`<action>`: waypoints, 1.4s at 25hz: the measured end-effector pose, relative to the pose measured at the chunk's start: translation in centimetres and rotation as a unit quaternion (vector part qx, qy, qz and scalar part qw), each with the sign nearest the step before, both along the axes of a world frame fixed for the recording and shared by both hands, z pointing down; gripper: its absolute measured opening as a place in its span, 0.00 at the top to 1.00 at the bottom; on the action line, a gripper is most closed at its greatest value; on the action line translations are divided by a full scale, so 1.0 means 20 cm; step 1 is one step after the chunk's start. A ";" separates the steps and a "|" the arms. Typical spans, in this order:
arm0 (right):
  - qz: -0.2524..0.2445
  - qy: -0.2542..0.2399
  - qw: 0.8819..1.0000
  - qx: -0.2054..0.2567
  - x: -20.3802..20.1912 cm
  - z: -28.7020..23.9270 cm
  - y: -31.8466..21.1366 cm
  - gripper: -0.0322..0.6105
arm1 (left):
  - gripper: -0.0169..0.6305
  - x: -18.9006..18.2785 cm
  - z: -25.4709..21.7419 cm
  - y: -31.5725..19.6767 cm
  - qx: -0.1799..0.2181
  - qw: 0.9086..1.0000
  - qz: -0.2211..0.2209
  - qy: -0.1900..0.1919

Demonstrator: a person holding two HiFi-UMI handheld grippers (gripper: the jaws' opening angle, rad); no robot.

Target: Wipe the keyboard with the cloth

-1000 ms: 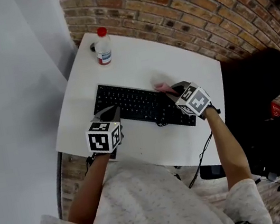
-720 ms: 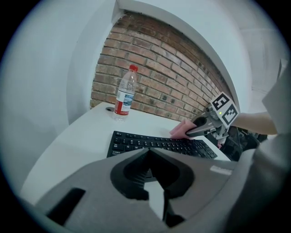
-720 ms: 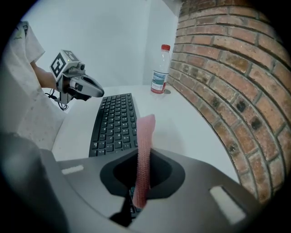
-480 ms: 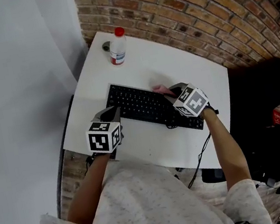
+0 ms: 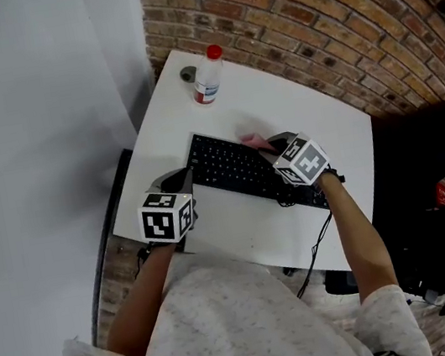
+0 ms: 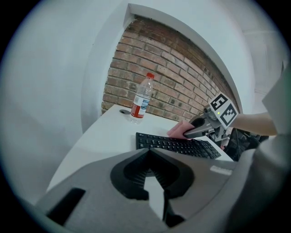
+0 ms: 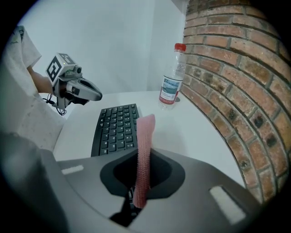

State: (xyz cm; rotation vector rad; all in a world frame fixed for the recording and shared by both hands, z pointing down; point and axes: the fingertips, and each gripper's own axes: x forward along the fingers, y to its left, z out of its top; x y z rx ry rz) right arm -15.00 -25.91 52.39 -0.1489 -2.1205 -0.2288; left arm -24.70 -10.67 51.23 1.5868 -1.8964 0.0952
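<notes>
A black keyboard [image 5: 234, 169] lies slantwise on the white table [image 5: 315, 122]. My right gripper [image 5: 266, 143] is shut on a pink cloth [image 5: 251, 139] that sits at the keyboard's far edge, about mid-length. In the right gripper view the cloth [image 7: 144, 150] stands up between the jaws of the right gripper [image 7: 141, 157], with the keyboard [image 7: 116, 127] beyond. My left gripper [image 5: 178, 178] hovers shut and empty just off the keyboard's left near corner. The left gripper [image 6: 148, 152] faces the keyboard [image 6: 177, 145] and the cloth [image 6: 178, 130].
A clear bottle with a red cap [image 5: 206, 77] stands at the table's far left corner, a small dark lid [image 5: 188, 74] beside it. A brick wall [image 5: 329, 9] runs behind. The keyboard's cable [image 5: 322, 232] drops off the near edge. A dark chair [image 5: 422, 146] sits at the right.
The head view has swung, so the table sits further right in the picture. Against the keyboard, both grippers have shifted left: the cloth toward its middle, the left gripper off its left end.
</notes>
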 end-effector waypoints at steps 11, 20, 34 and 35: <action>-0.004 -0.007 1.000 -0.001 -0.21 0.00 0.11 0.91 | 0.98 -0.13 0.01 0.11 0.002 1.000 -0.009 0.003; -0.021 -0.012 1.000 0.004 -0.41 0.00 0.20 0.91 | 0.98 -0.25 0.03 0.19 0.003 1.000 -0.014 0.005; -0.051 -0.008 0.999 0.006 -0.63 0.00 0.33 0.91 | 0.98 -0.42 0.04 0.31 0.002 0.999 -0.033 0.011; -0.053 -0.008 0.999 0.006 -0.64 0.00 0.34 0.91 | 0.98 -0.42 0.04 0.31 0.002 0.999 -0.034 0.011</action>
